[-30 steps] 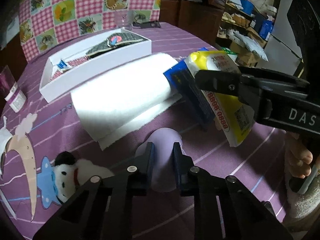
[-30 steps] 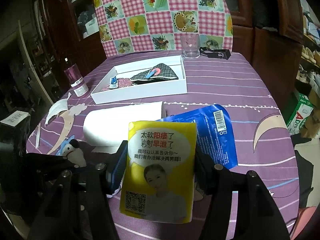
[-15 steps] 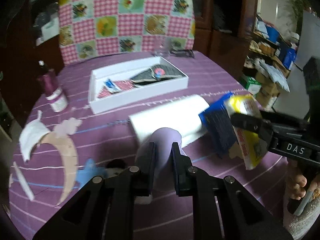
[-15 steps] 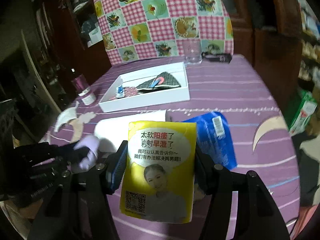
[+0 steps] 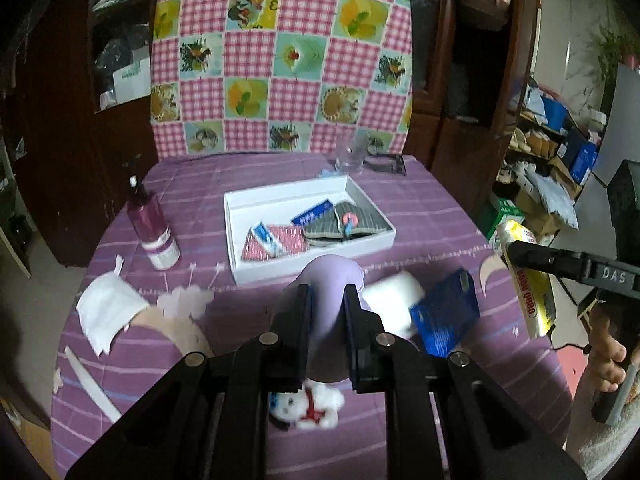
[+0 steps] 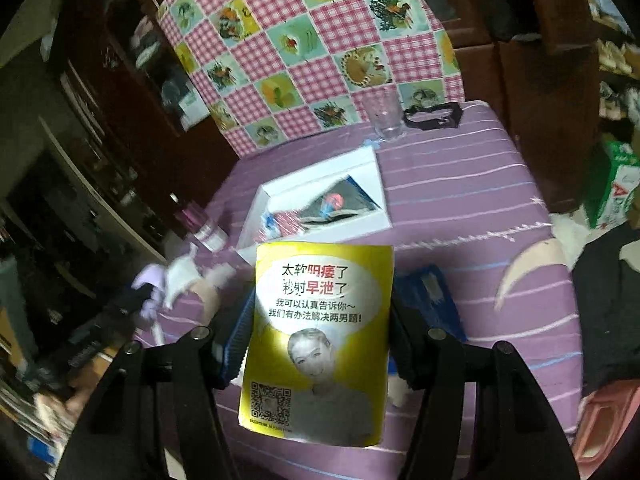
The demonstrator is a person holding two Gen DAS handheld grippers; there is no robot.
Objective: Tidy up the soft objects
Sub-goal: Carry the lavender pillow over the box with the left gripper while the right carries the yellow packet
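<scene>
My left gripper [image 5: 326, 308] is shut on a soft lilac object [image 5: 330, 280] and holds it above the purple table [image 5: 420, 216]. My right gripper [image 6: 320, 320] is shut on a yellow tissue pack [image 6: 318, 340], also held above the table; it also shows at the right of the left wrist view [image 5: 528, 284]. A white tray [image 5: 288, 200] holds a striped grey pouch [image 5: 348, 224] and small packets. A white roll [image 5: 394, 292], a blue packet [image 5: 446, 316] and a small white plush toy [image 5: 304, 404] lie on the table below.
A pump bottle [image 5: 152, 228] stands left of the tray. A glass [image 5: 352, 156] and a black clip [image 5: 386, 162] sit at the far edge. A white pad [image 5: 108, 312] lies at the left. A checked chair back [image 5: 280, 56] stands behind the table.
Both grippers have risen well above the table with their objects. The left one has lifted the lilac object off the table; the roll and plush toy now lie far below.
</scene>
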